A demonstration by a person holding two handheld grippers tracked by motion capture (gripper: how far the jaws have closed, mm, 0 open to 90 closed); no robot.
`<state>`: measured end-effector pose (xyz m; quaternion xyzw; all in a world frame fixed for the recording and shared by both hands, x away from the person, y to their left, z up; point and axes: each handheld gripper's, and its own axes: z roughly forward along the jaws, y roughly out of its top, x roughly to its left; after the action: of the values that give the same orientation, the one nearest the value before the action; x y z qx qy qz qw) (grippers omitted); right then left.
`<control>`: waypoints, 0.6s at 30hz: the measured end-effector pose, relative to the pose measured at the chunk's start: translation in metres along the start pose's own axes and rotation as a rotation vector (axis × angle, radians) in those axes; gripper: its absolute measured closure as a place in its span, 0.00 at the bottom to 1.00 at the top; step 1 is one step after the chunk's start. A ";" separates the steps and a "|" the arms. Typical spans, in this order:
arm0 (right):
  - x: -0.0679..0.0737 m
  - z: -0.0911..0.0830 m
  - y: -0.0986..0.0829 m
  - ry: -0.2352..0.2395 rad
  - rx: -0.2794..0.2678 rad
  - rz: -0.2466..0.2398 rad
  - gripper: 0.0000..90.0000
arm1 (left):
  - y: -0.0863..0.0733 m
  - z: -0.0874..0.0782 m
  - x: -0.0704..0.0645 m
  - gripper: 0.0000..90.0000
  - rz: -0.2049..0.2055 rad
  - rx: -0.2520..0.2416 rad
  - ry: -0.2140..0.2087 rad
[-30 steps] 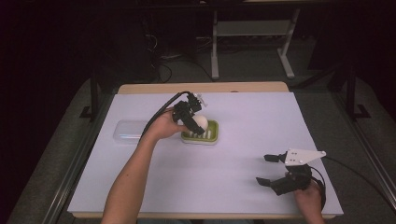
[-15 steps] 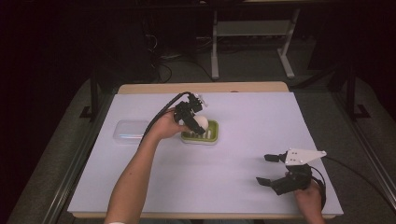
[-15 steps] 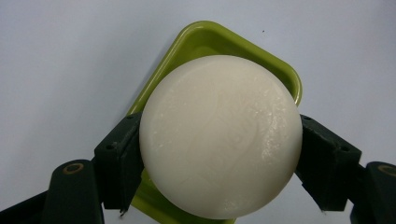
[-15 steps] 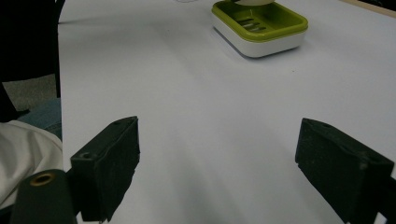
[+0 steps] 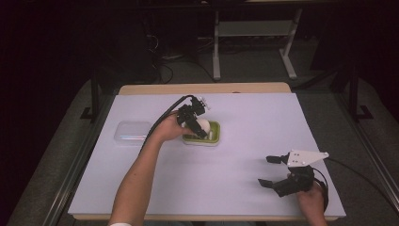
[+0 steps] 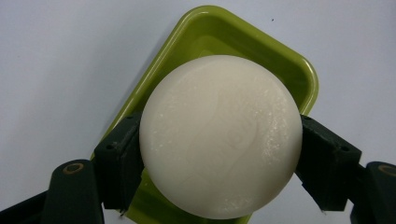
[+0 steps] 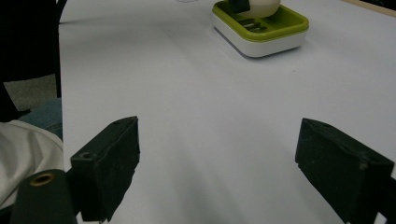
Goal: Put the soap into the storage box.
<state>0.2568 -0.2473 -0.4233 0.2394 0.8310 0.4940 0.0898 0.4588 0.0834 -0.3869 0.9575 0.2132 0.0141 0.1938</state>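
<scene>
Hovering over the green soap dish [image 5: 210, 134], the left gripper [image 5: 196, 123] has its jaws clamped on the round white soap bar [image 6: 219, 135]. Looks like the placing step; next, lower gently and release. Right gripper [image 5: 276, 171] rests near the table's [image 5: 244, 113] front edge, jaws wide apart.

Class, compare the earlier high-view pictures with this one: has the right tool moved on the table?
No. The right tool sits open at the same spot near the white table cover's front right edge, as far from the green rectangular soap dish as before.
</scene>
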 end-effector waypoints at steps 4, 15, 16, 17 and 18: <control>0.000 0.000 0.000 0.001 0.000 0.002 0.14 | -0.001 0.002 0.002 0.28 -0.010 -0.004 -0.002; 0.000 0.001 0.000 0.006 0.001 0.006 0.14 | -0.001 0.007 0.004 0.28 -0.017 0.008 -0.008; 0.000 0.001 0.000 0.005 0.000 0.006 0.14 | -0.001 0.008 0.004 0.28 -0.018 0.009 -0.008; 0.000 0.001 0.000 0.005 -0.001 0.005 0.14 | -0.001 0.008 0.003 0.28 -0.017 0.012 -0.008; 0.000 0.001 0.000 0.005 -0.001 0.004 0.14 | 0.000 0.009 0.003 0.28 -0.018 0.015 -0.006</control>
<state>0.2571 -0.2465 -0.4239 0.2400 0.8305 0.4951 0.0870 0.4623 0.0818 -0.3954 0.9570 0.2213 0.0077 0.1873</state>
